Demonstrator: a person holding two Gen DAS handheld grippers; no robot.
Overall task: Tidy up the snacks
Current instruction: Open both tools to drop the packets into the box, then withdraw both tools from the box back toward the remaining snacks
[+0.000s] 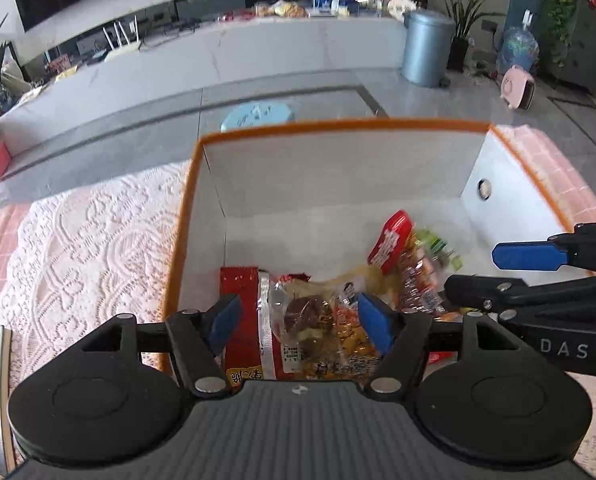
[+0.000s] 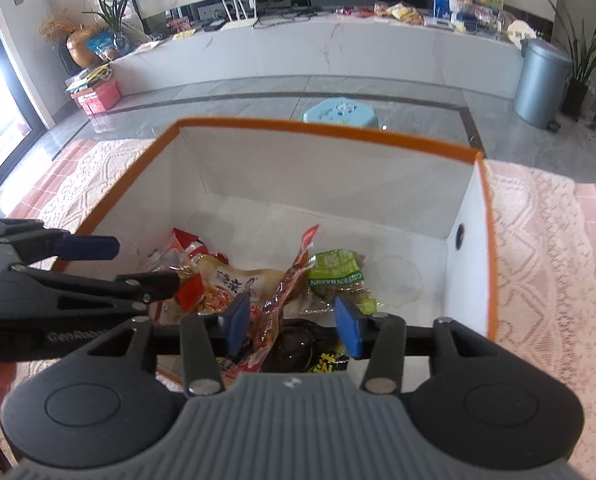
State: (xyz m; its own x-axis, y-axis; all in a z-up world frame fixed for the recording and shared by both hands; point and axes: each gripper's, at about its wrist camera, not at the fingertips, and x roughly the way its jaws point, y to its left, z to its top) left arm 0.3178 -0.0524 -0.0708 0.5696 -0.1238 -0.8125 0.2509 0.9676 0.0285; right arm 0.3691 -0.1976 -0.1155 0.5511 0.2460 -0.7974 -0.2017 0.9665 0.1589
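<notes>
Both grippers hang over the orange-rimmed storage box (image 2: 326, 130). Left gripper (image 1: 298, 316) fingers wide, right gripper (image 2: 294, 324) fingers half-open, both empty; snack packets (image 2: 258, 288) lie directly below, near side.

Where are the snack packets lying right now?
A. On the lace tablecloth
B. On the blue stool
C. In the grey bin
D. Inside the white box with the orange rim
D: the snack packets lie heaped on the floor of the white box, within its orange-edged walls.
</notes>
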